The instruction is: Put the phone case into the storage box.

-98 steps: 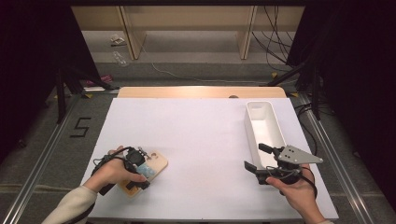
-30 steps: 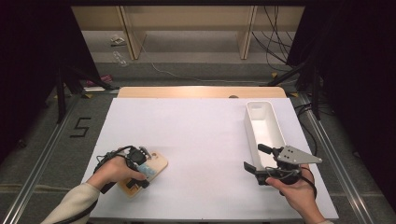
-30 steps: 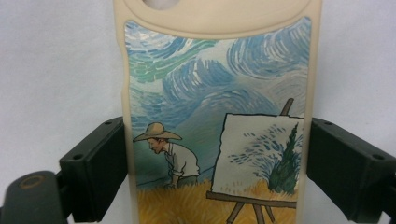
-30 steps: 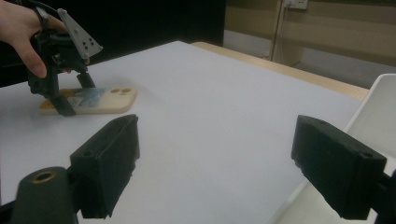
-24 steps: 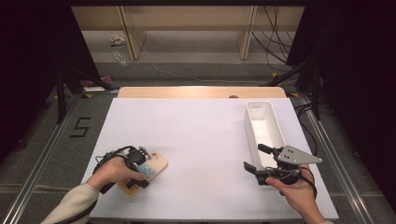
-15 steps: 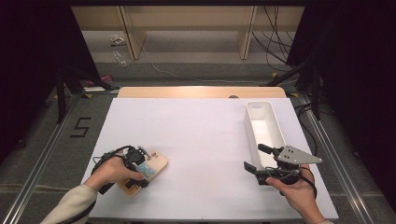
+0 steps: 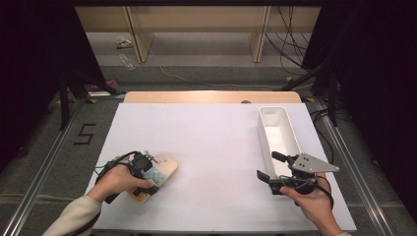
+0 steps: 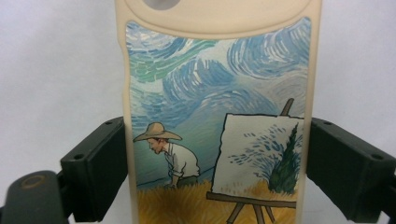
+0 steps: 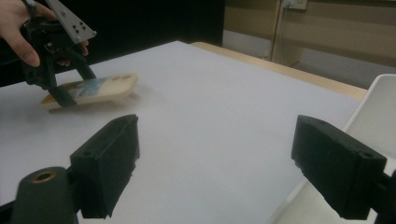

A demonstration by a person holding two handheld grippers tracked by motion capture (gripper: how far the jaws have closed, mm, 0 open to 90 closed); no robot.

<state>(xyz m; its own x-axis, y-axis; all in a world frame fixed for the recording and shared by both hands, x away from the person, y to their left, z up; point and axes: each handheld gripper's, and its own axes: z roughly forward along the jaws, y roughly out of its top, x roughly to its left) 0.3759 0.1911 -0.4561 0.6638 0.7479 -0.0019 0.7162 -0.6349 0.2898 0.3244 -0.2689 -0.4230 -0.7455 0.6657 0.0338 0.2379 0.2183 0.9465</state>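
A cream phone case [image 7: 161, 168] printed with a painter, an easel and a swirling blue sky lies low over the white table's front left. My left gripper [image 7: 147, 181] is shut on it. In the left gripper view the two black jaws press the long sides of the phone case [image 8: 215, 116]. The right gripper view shows the phone case [image 9: 95, 88] tilted, one end raised, under the left gripper [image 9: 60, 95]. My right gripper [image 7: 270, 166] hovers at the front right, jaws wide apart and nothing between them. It [image 9: 215, 154] points across the table toward the left hand.
A long white tray [image 7: 261, 132] stands along the right side, just beyond the right gripper, and its corner [image 9: 378, 107] shows beside the right jaw. A white sheet [image 7: 211, 137] covers the table. A wooden strip [image 7: 211, 97] runs along the far edge. Dark floor and metal rails flank both sides.
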